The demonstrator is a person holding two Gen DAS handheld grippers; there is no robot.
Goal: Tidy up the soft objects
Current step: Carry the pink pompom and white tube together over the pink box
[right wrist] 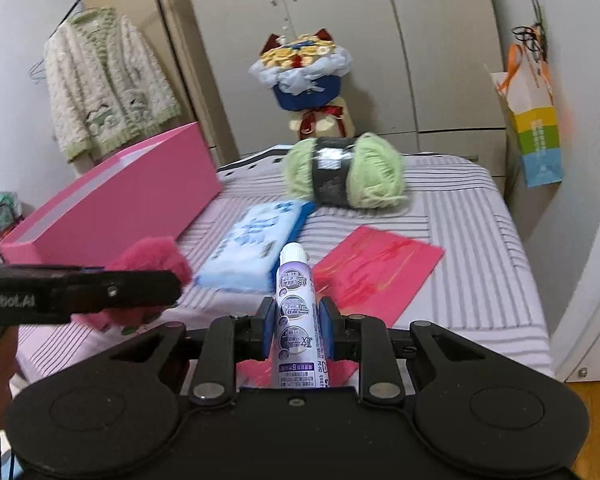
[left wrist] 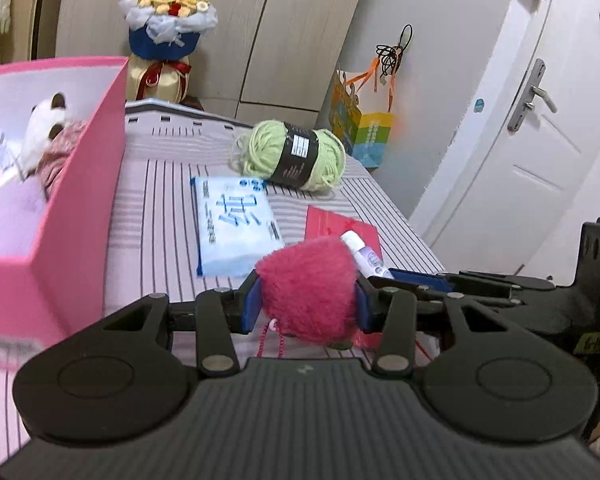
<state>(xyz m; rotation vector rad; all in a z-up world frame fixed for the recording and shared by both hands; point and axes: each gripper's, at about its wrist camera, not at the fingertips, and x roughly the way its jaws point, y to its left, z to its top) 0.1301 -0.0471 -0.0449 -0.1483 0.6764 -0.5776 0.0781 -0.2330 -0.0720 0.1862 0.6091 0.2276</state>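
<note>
Pink plush (left wrist: 308, 288) half hidden between jaws

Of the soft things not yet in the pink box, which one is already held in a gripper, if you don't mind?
The pink plush, clamped in the left gripper. The green yarn and the blue tissue pack lie on the striped cover.

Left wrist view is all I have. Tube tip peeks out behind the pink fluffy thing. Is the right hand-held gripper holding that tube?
Observer: Yes. The right hand-held gripper is shut on the tube, blue pads on both sides.
Operator: Cap end pointing where?
Observer: Away from the camera, toward the green yarn.
Operator: What's left of the pink box?
Observer: A fluffy cream and green cardigan hangs there, behind the pink box.
</note>
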